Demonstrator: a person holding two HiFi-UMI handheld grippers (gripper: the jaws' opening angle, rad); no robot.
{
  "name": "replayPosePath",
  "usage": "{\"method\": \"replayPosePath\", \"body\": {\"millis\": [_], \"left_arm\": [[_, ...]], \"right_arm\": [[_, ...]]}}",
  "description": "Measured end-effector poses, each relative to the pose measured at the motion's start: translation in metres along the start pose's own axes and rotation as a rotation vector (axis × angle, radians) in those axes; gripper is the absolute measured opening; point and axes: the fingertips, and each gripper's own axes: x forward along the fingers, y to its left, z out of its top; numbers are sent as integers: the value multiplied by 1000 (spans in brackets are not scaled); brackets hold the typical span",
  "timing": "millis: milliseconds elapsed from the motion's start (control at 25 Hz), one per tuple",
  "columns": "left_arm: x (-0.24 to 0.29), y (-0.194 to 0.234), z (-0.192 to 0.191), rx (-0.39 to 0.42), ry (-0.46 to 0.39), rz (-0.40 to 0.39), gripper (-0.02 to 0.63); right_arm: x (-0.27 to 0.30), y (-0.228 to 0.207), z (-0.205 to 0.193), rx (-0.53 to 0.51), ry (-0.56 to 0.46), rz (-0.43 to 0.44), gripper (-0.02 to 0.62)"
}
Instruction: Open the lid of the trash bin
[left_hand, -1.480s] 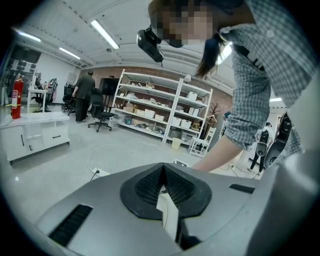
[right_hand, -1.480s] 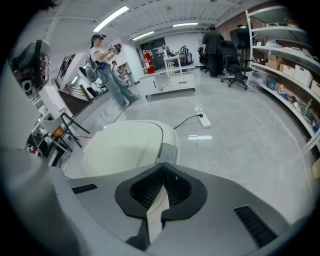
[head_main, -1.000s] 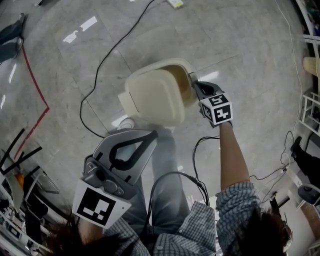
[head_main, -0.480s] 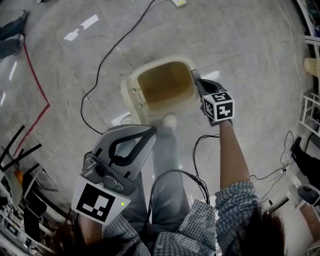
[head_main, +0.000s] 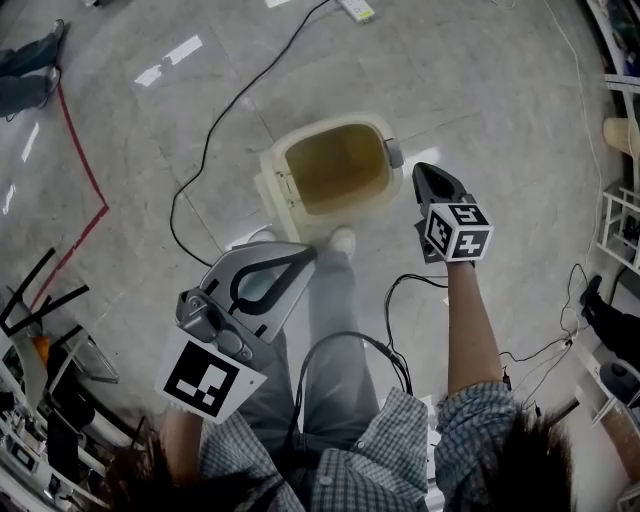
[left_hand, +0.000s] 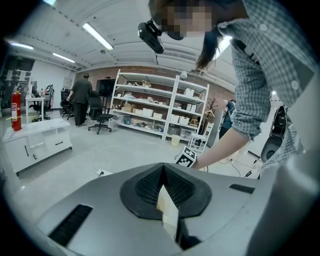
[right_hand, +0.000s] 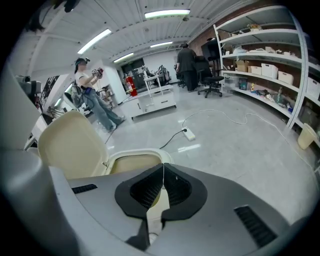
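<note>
Lid (right_hand: 70, 145) stood upright on the open trash bin (head_main: 330, 123) on the floor (head_main: 480, 80), our right gripper (head_main: 428, 176) just beside its rim, our left gripper (head_main: 300, 260) nearer us, both with jaws closed and empty.

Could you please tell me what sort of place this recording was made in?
Probably a lab or workshop: open shelves stacked with boxes, office chairs, and cables trailing over a polished floor.
</note>
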Motion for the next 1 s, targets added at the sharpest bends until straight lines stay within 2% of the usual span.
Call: {"method": "replayPosePath", "body": {"millis": [280, 720, 1000], "left_arm": [[-17, -6, 20, 36, -6, -42, -2], [-50, -17, 73, 92, -38, -37, -2], [-75, -26, 111, 122, -71, -33, -2]], "right_arm": [[-59, 14, 43, 13, -121, -50, 21], [-169, 67, 105, -9, -248, -79, 21], [-238, 99, 137, -6, -344, -131, 21]]}}
